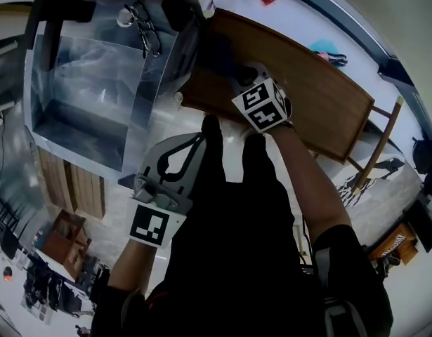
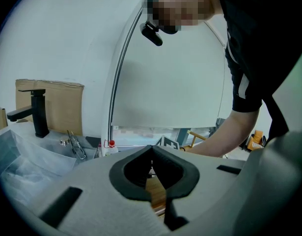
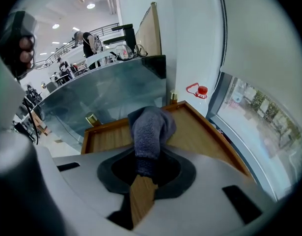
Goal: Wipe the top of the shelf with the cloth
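Wiping is the step in hand, as I judge it; my right gripper is clamped on a grey-blue cloth, whose bunched free end lies on the wooden shelf top, near the end beside the plastic-draped sink. My left gripper hangs off the shelf, jaws together with nothing between them; I see no part for it in this stroke.

To do it well I would press the cloth flatter rather than let it ride as a lump, since a wad likely touches only a narrow strip; I would run long passes along the grain from this end toward the far one, each overlapping its neighbour, and work right up to the raised rim, where dust would likely gather. Pressure should come through the cloth only; the gripper's hard tips look close to the wood and could scuff it if I tip too low. The hold seems firm, but a drag against the rim might pull the cloth free; I would ease off there.
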### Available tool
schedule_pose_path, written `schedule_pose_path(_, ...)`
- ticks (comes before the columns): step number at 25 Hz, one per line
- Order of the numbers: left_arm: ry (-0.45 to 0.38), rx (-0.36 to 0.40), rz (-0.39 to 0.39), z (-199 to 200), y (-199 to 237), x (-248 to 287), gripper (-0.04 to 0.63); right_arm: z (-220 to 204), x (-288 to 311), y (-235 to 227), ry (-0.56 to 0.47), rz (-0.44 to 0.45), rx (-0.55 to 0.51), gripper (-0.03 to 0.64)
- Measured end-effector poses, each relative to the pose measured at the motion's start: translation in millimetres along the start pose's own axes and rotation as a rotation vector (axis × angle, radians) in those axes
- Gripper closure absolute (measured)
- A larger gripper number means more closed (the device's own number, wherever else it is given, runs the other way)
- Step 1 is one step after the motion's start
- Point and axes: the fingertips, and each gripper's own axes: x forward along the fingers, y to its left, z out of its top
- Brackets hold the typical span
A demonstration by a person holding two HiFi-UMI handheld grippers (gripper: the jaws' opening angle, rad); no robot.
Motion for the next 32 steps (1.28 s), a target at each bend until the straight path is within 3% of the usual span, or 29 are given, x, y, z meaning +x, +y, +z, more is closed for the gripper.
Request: schedule_pose_path(32,0.040,0.146,-0.241,26.8,-118.9,85.3,0.575,-149.8,-105.8,-65.3,0.038,-0.155,0.210,0.558)
